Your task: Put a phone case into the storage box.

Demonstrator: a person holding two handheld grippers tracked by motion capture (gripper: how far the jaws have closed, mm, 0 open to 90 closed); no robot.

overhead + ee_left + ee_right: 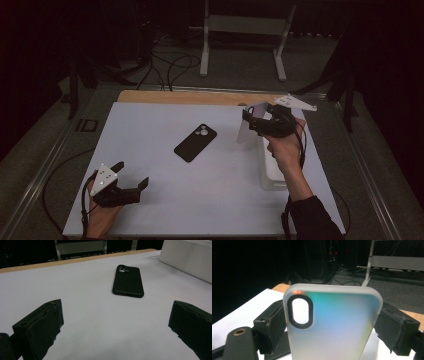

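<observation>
Clamped between the right gripper's [332,325] wide-set jaws, a frosted case [332,322] is standing upright, camera cutout at top. Below that gripper a white bin [272,167] is sitting, probably empty. Off to its side, a black phone [195,142] is lying flat, ahead of the left gripper [131,175], whose jaws are gaping, holding nothing.

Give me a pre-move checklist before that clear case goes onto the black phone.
1. Case gripped across its sides by right gripper: ok.
2. Case clear of the white bin, held above the table: ok.
3. Phone lying flat, camera side up, nothing on it: ok.
4. Left gripper open, jaws apart from the phone: ok.
5. Phone braced against sliding: not ok.
6. Case cutout matching the phone's camera corner: cannot tell.
</observation>
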